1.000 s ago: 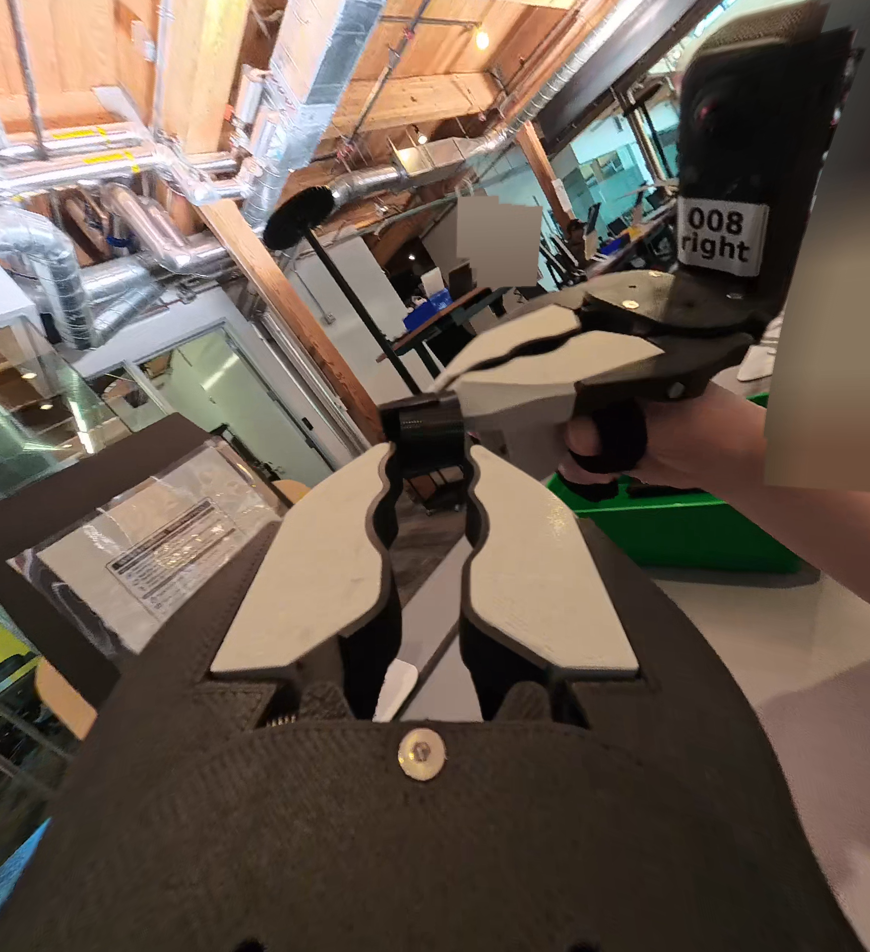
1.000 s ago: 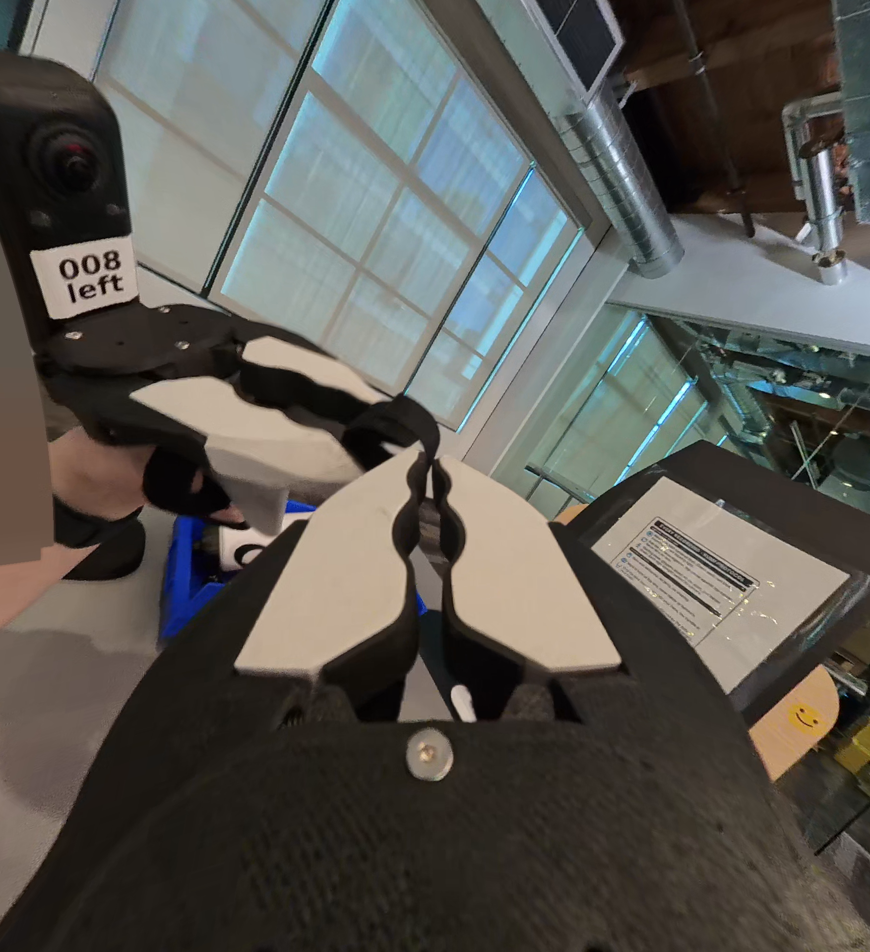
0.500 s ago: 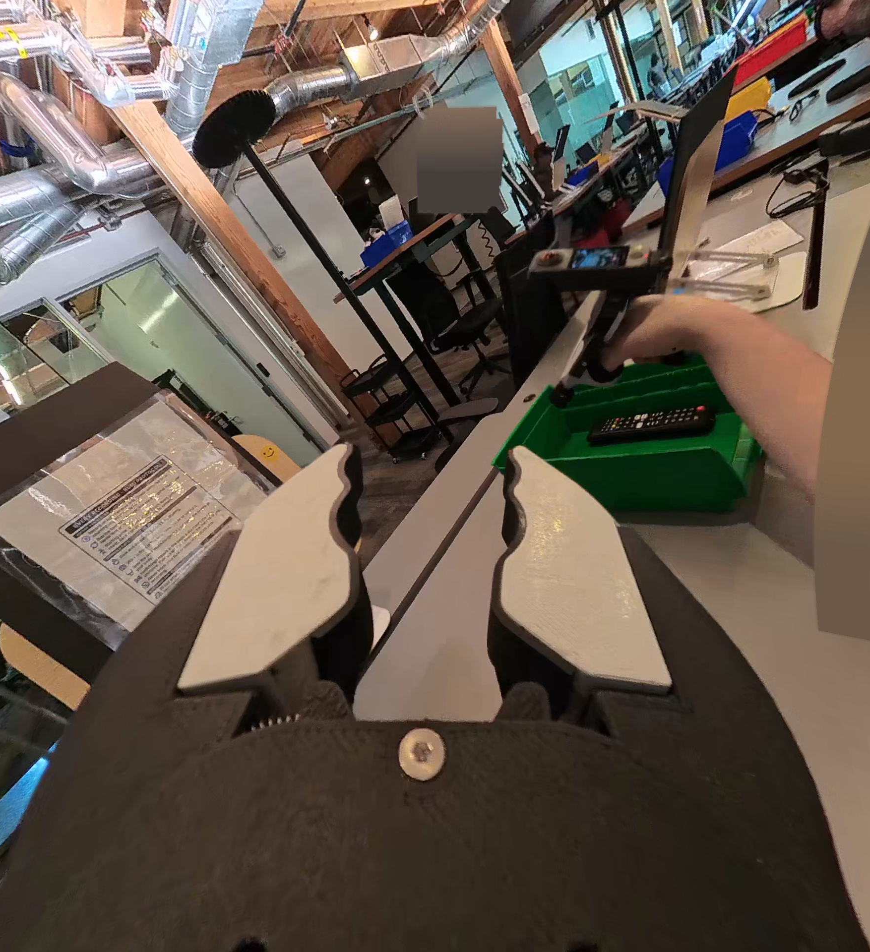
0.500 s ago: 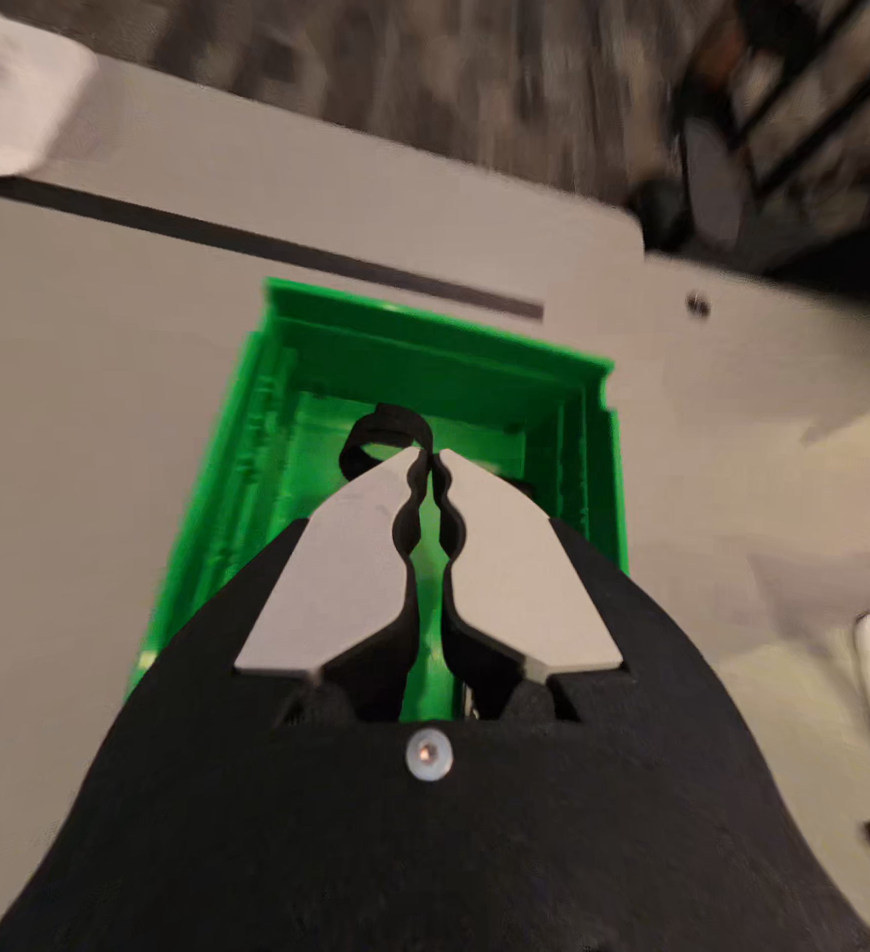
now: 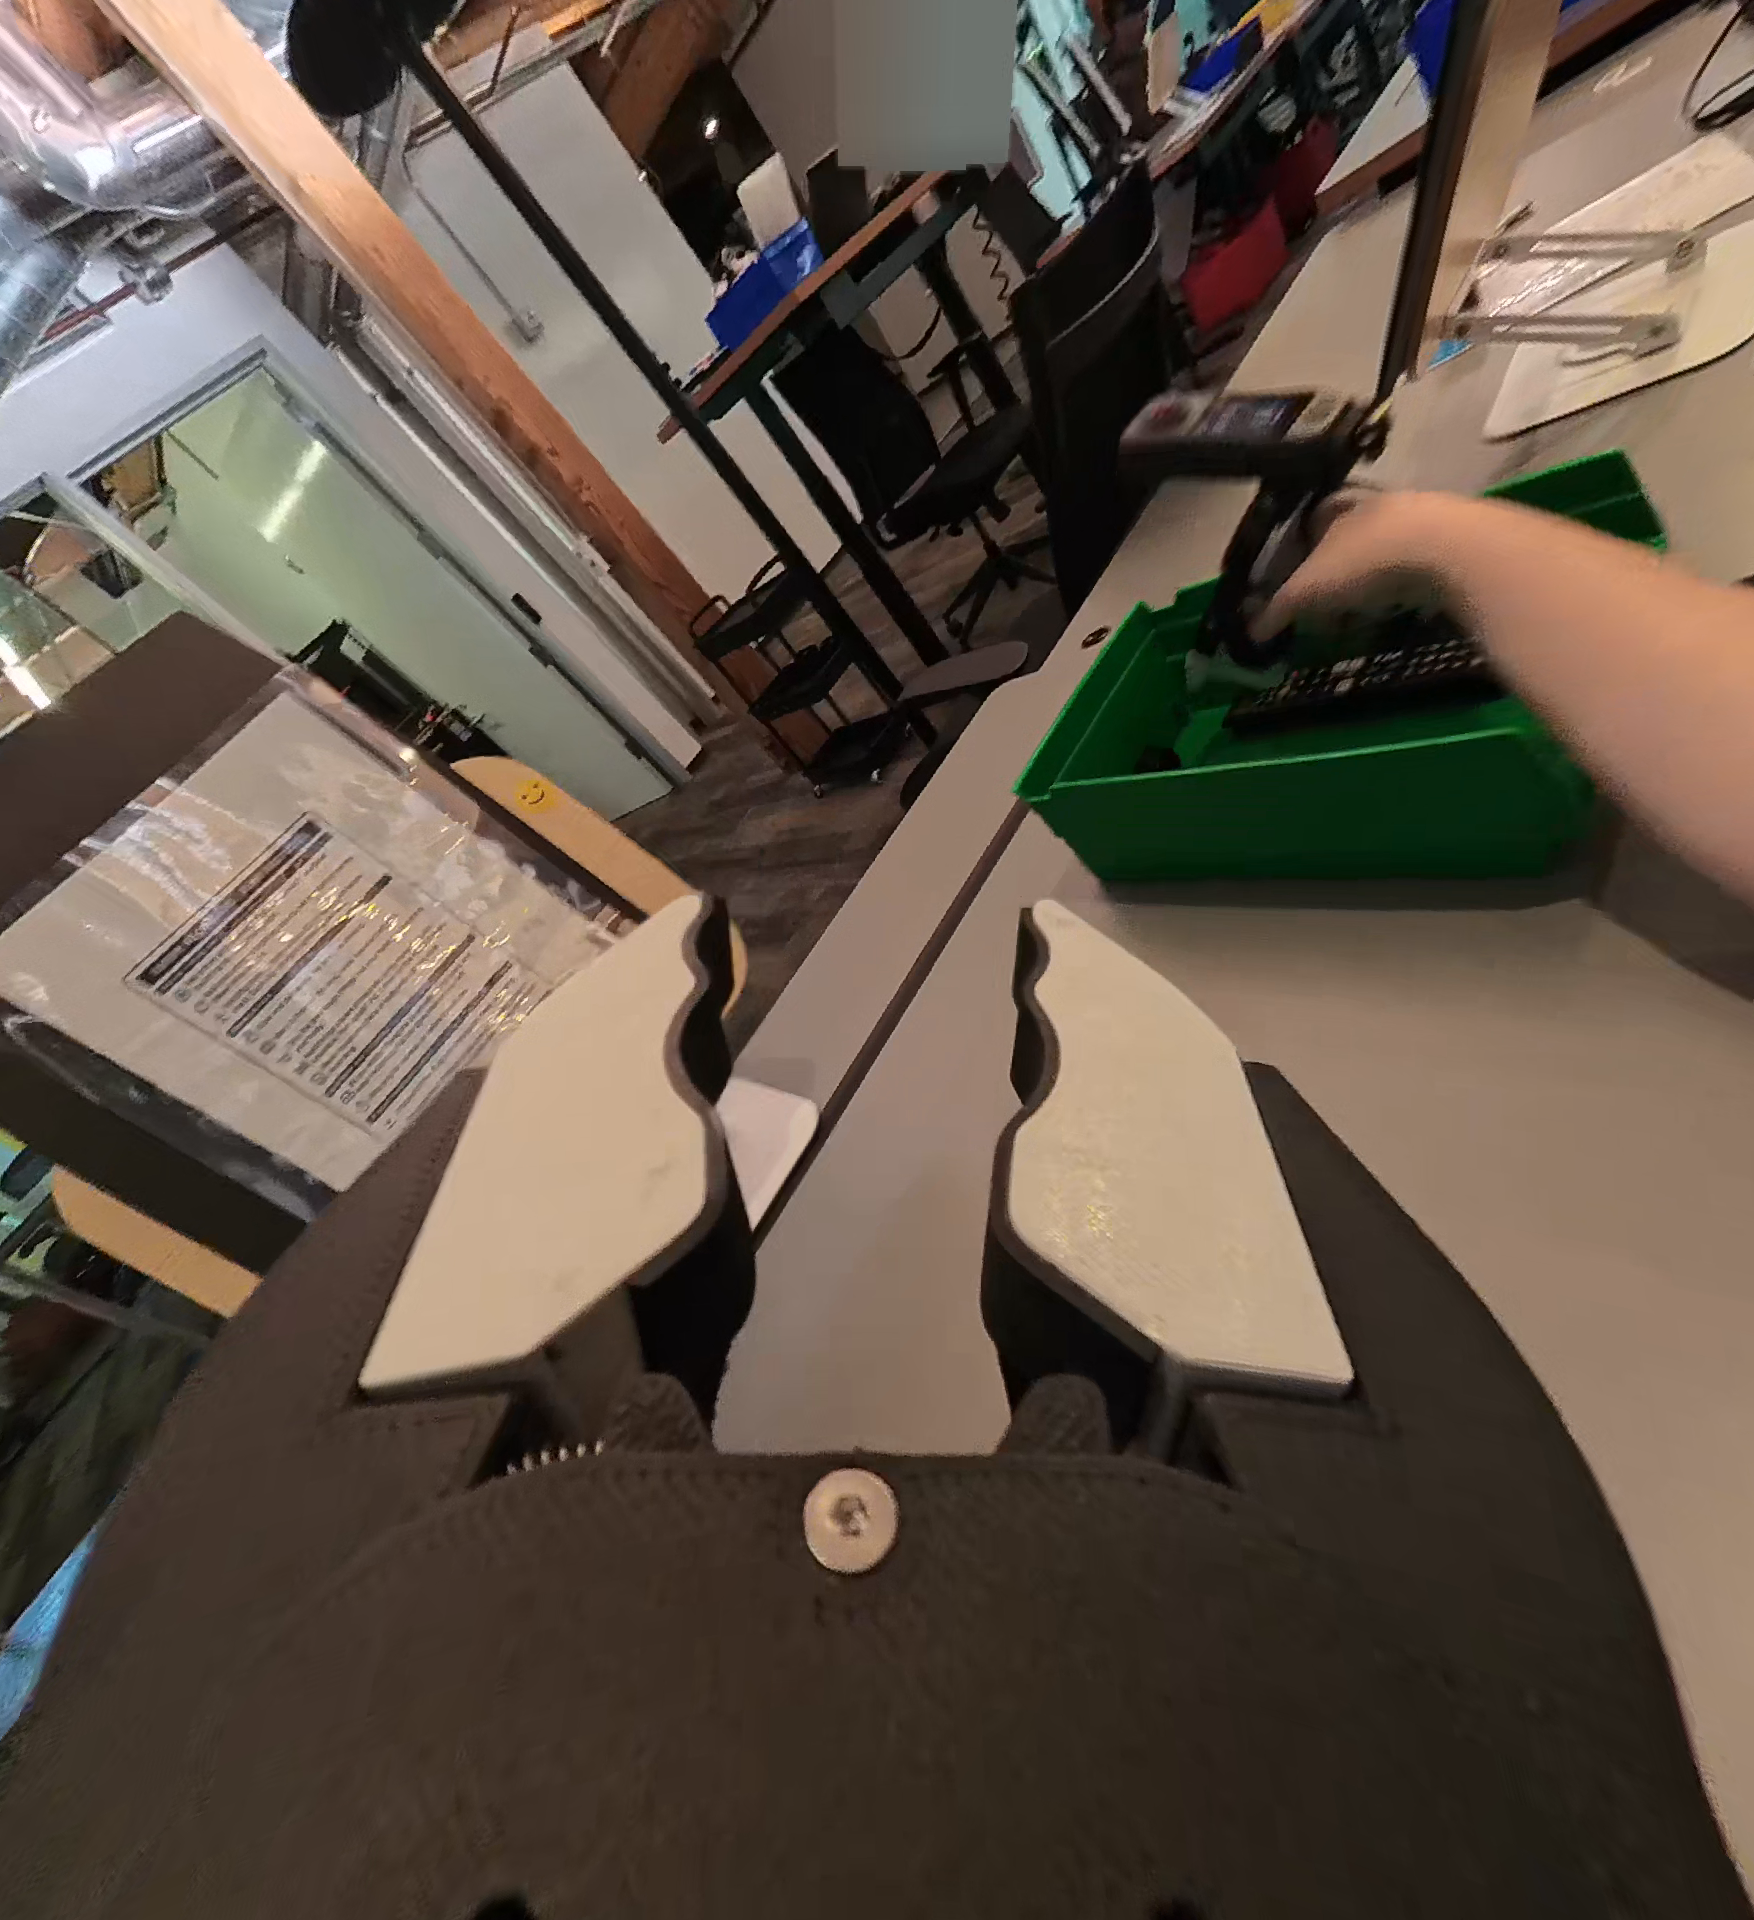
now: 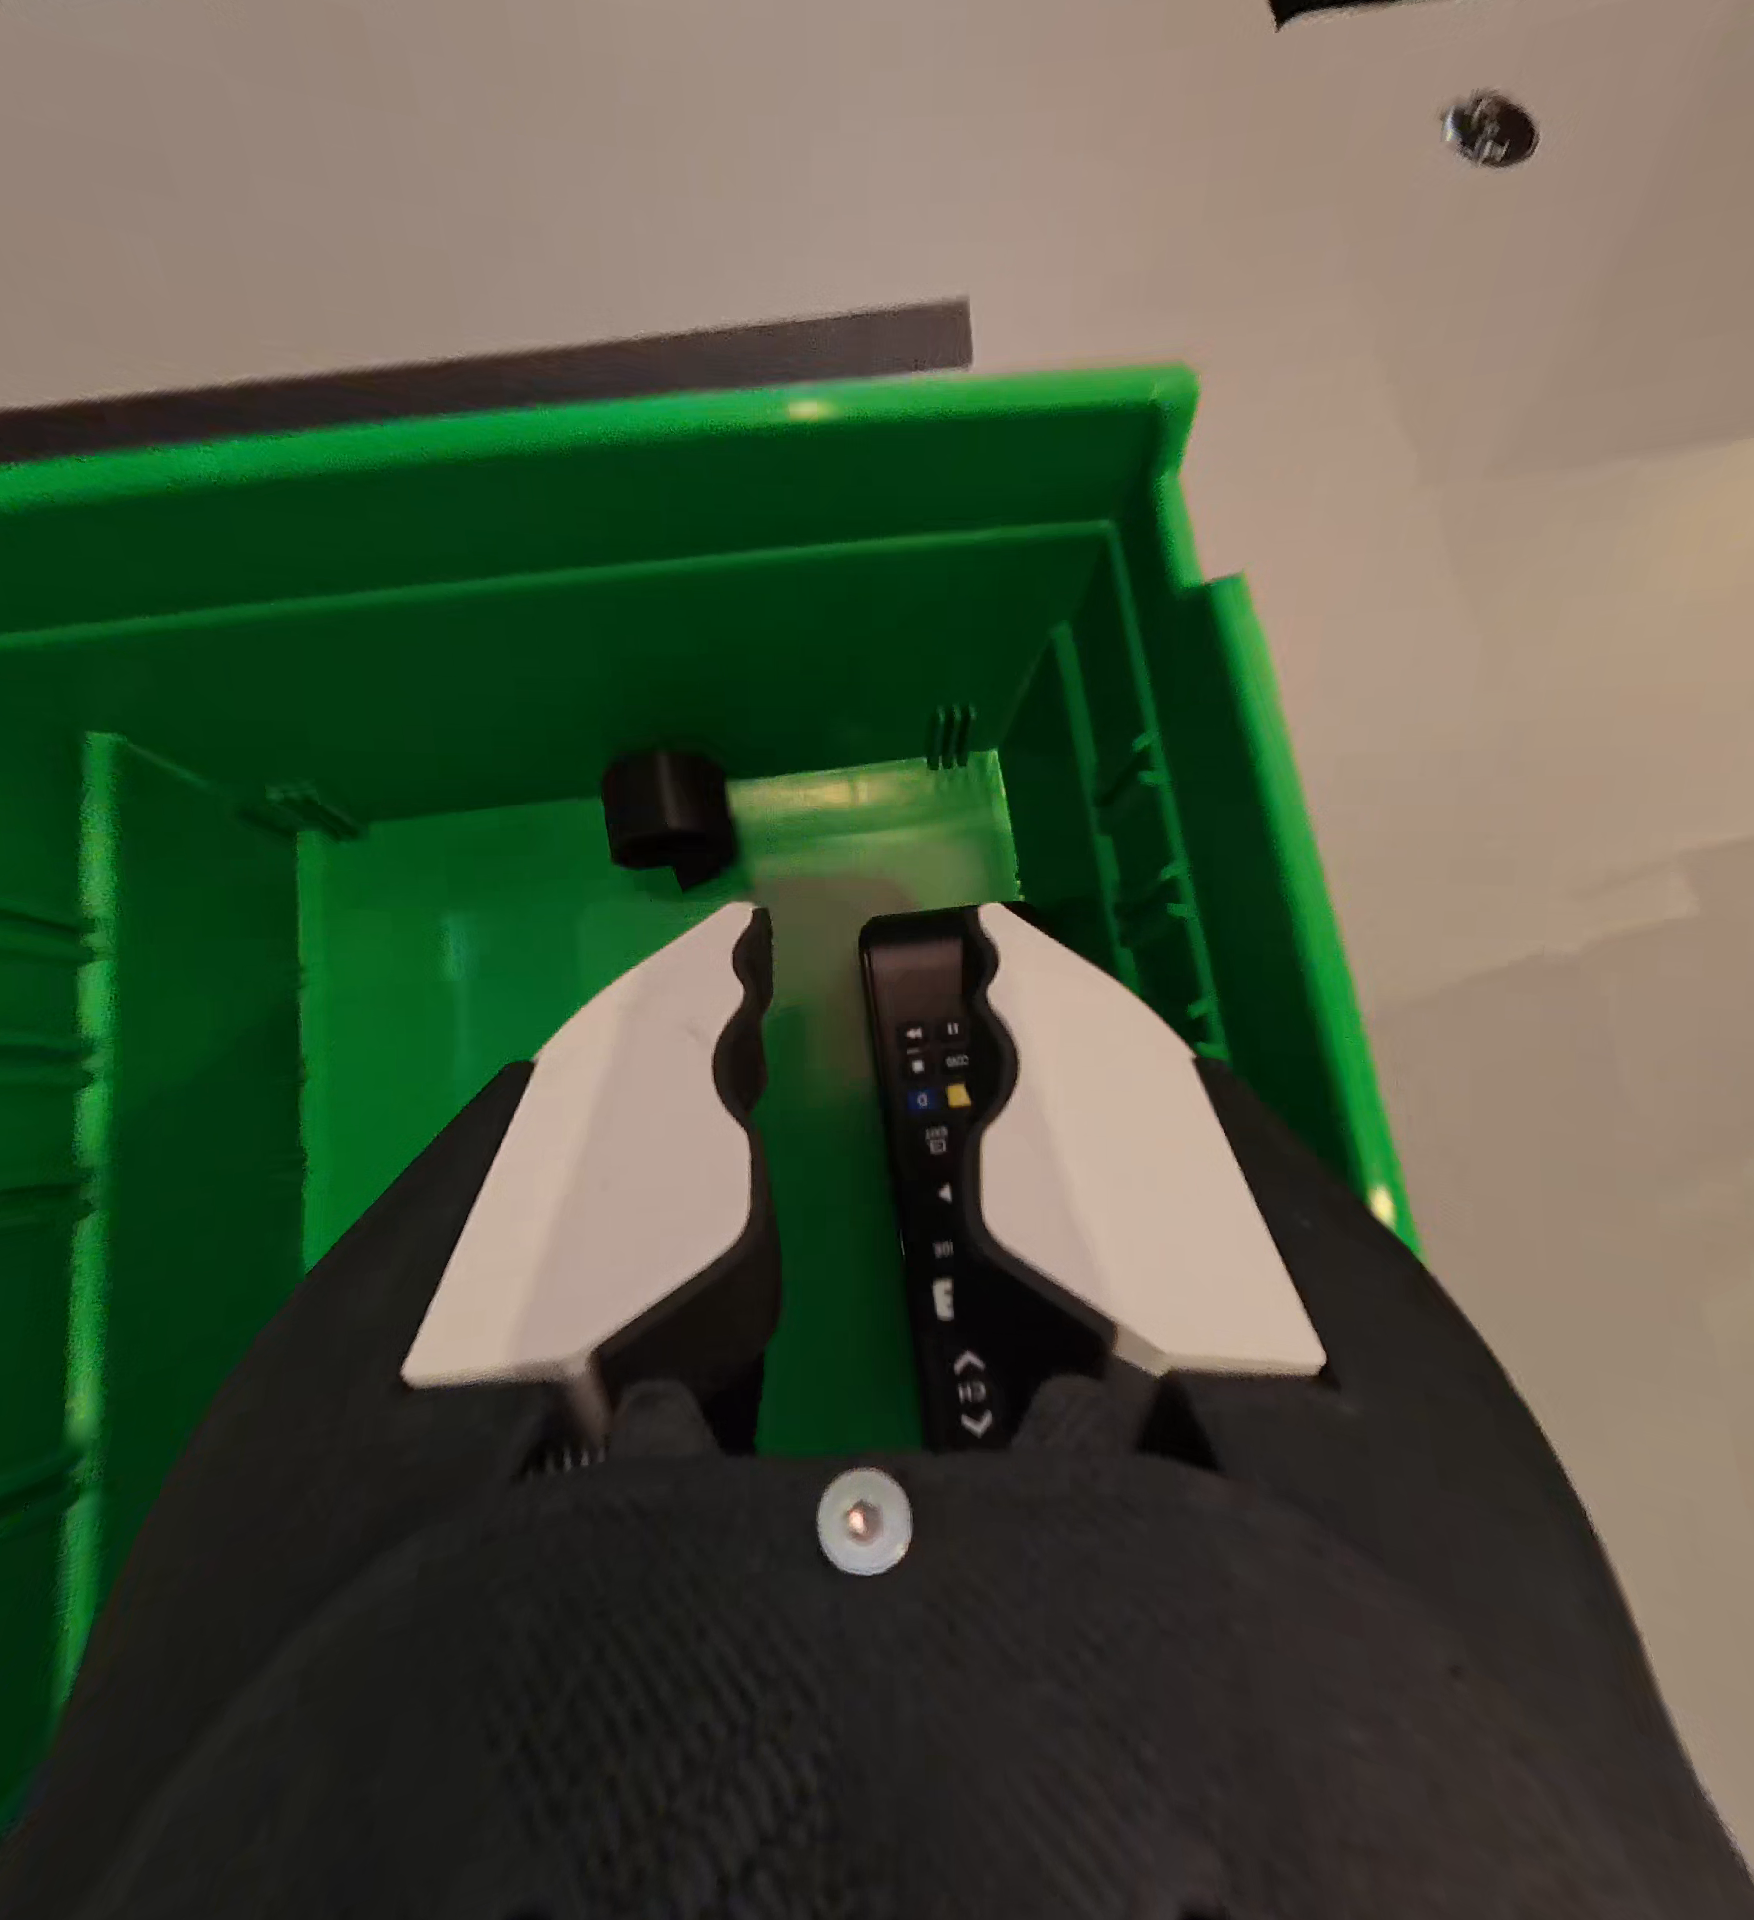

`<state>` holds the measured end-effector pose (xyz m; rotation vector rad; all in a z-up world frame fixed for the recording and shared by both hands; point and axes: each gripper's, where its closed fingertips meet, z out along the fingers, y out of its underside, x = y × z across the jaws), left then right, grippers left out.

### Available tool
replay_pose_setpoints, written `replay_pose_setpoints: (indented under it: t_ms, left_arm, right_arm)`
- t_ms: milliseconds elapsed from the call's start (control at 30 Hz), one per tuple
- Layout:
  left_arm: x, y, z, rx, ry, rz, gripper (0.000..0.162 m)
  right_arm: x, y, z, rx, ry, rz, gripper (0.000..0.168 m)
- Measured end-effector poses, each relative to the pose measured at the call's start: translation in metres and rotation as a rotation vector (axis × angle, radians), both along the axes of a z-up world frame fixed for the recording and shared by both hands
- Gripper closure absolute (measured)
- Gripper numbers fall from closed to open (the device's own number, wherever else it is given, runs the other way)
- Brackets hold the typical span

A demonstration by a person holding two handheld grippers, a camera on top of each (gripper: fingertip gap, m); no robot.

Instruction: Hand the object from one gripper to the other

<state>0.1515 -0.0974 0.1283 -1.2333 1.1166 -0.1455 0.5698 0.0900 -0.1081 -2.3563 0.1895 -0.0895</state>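
The small black cylindrical object (image 6: 665, 821) lies on the floor of the green bin (image 6: 540, 499), against its far wall. My right gripper (image 6: 875, 914) is open just above the bin floor and holds nothing. The object sits a little beyond its left fingertip. A black remote (image 6: 940, 1143) lies in the bin along the right finger. In the left wrist view my left gripper (image 5: 868, 920) is open and empty above the grey table (image 5: 1372, 1143). The hand-held right gripper (image 5: 1252, 603) dips into the green bin (image 5: 1299, 821) at the far right.
A dark sign board with a laminated sheet (image 5: 312, 966) stands to the left of the table. A white pad (image 5: 769, 1132) lies by the table seam. Office chairs and desks fill the background. Papers and a stand sit on the table beyond the bin. Left tips to right tips: about 50 cm. To the black remote (image 6: 940, 1143): right tips about 5 cm, left tips about 50 cm. My left wrist view (image 5: 1292, 691) looks at it from another angle.
A second ago both grippers were shut on the black object. The left gripper opened and drew back. The right gripper carried the object down into the green bin and opened, dropping it there.
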Motion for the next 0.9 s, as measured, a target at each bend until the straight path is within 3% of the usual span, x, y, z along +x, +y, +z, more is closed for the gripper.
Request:
replay_pose_setpoints:
  t_ms: [33,200,300,400,500,633,800,900]
  left_arm:
    - [-0.008,0.005,0.001,0.005,0.007,0.038,0.11]
    - [-0.101,0.045,0.002,-0.072,-0.023,0.402,0.111]
    - [-0.18,0.069,-0.03,-0.255,0.003,0.705,0.112]
    - [-0.251,0.079,-0.08,-0.487,0.076,0.979,0.115]
    - [-0.292,0.078,-0.139,-0.802,0.142,1.121,0.117]
    - [-0.316,0.068,-0.201,-1.167,0.204,1.193,0.113]
    - [-0.324,0.074,-0.226,-1.27,0.2,1.205,0.112]
    - [-0.325,0.079,-0.23,-1.265,0.225,1.195,0.126]
  right_arm:
    - [-0.003,-0.002,0.016,0.038,0.003,0.014,0.132]
    - [-0.05,-0.016,0.137,0.404,-0.042,0.141,0.132]
    - [-0.105,-0.03,0.201,0.606,-0.091,0.278,0.129]
    - [-0.163,-0.042,0.239,0.737,-0.177,0.404,0.129]
    - [-0.215,-0.049,0.251,0.782,-0.265,0.527,0.129]
    - [-0.256,-0.049,0.244,0.756,-0.338,0.637,0.129]
    - [-0.262,-0.042,0.231,0.692,-0.403,0.659,0.128]
    - [-0.259,-0.042,0.23,0.68,-0.41,0.657,0.128]
